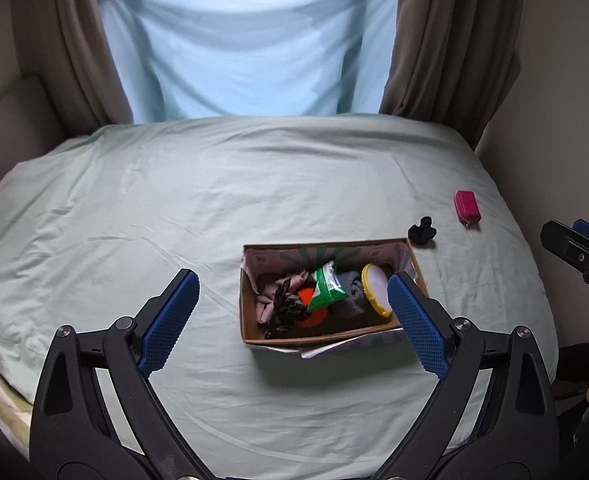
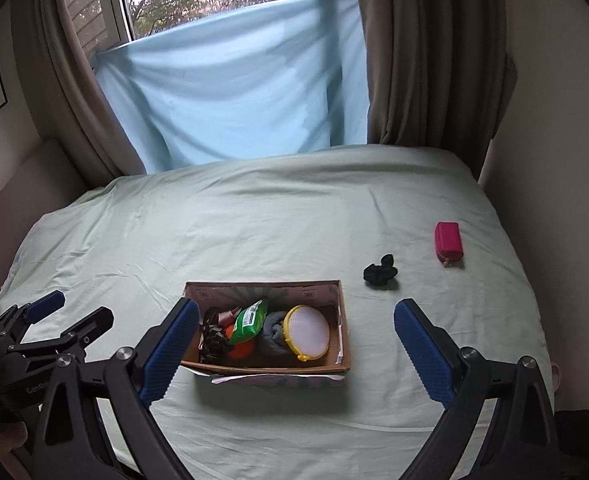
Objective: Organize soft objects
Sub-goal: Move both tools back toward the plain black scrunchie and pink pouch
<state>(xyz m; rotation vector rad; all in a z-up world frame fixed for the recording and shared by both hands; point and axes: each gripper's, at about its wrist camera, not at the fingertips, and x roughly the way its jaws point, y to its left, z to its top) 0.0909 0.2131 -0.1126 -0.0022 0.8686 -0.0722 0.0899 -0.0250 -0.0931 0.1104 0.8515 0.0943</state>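
**Both grippers wide, nothing held**

Left gripper and right gripper hang above the bed, jaws spread, empty. Cardboard box sits below, packed with a green packet, grey cloth and yellow-rimmed pouch. Black scrunchie and pink case lie outside, to its right.

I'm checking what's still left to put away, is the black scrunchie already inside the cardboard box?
No, the black scrunchie lies on the bed sheet outside the cardboard box, beyond its far right corner.
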